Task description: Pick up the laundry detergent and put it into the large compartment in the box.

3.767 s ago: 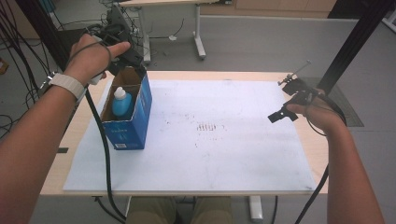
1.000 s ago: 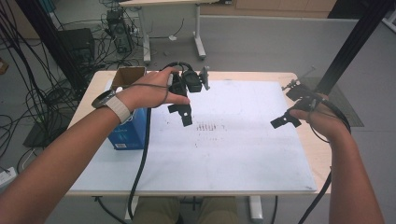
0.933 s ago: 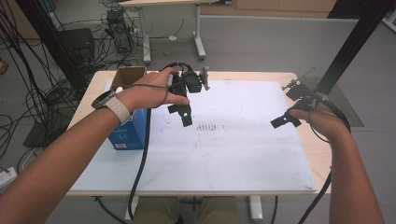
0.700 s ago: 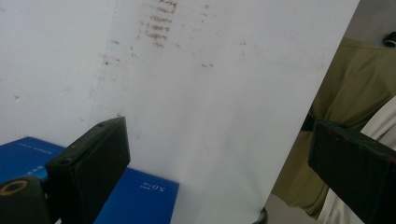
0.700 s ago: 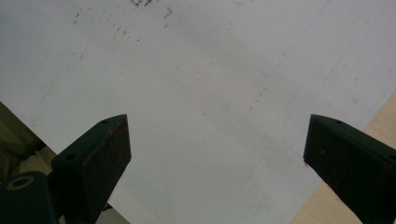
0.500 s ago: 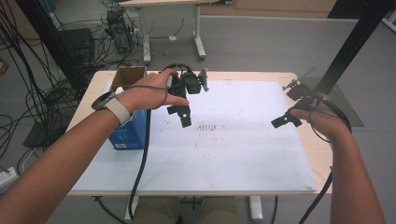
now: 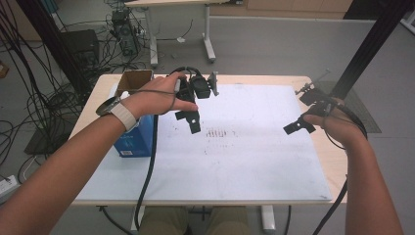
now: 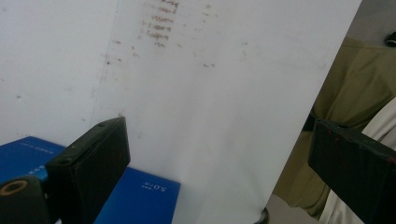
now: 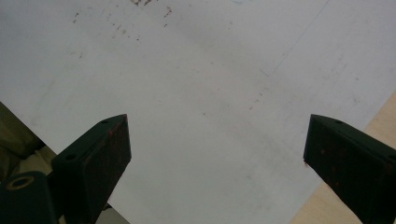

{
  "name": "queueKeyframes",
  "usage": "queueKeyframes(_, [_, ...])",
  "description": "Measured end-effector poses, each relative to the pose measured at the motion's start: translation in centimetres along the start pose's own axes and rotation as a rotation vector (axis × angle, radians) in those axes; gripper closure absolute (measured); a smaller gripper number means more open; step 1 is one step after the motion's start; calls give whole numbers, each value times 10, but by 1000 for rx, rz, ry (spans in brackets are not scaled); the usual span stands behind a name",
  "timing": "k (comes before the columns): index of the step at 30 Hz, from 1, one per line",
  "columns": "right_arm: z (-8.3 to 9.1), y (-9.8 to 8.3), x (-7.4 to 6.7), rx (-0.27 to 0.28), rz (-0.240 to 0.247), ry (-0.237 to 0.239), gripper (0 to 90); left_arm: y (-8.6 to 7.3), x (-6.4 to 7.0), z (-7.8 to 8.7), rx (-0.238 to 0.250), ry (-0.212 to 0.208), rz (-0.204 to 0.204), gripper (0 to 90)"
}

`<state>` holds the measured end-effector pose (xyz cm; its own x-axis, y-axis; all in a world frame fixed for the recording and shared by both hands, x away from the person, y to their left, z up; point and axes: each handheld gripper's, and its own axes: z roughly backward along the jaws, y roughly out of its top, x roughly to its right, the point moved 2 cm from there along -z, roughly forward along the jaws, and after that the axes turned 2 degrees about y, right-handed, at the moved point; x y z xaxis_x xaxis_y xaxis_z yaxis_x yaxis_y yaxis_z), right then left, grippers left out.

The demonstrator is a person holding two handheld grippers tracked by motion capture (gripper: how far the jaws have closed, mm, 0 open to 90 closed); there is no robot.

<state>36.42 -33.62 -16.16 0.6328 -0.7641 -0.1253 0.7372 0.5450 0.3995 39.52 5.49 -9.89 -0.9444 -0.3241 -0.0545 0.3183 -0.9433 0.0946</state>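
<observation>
My left gripper (image 7: 189,120) hangs over the white sheet (image 7: 230,156) near its far left part, just right of the blue cardboard box (image 7: 133,142). In the left gripper view its jaws stand wide apart with nothing between them (image 8: 219,154), and the blue box (image 8: 140,196) lies below the left one. My right gripper (image 7: 298,125) hovers at the sheet's right edge. Its jaws are also spread wide and empty (image 9: 215,149) above the sheet (image 9: 201,93). The box's open brown top (image 7: 135,79) is partly hidden by my left forearm.
Faint brown marks (image 7: 218,133) dot the sheet's middle. The wooden table (image 7: 337,166) shows past the sheet on the right. Cables and another desk's legs (image 7: 208,34) stand on the floor beyond. My trousers (image 8: 355,93) show past the near edge.
Since 3.8 s ago my left gripper has left the box top and swung right over the sheet. In the last second both grippers have barely shifted.
</observation>
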Motion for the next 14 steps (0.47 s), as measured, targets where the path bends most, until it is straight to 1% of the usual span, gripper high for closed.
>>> queueKeyframes(14, [1, -3, 1, 6, -4, 0, 73, -1, 0, -1, 5, 3, 8, 60])
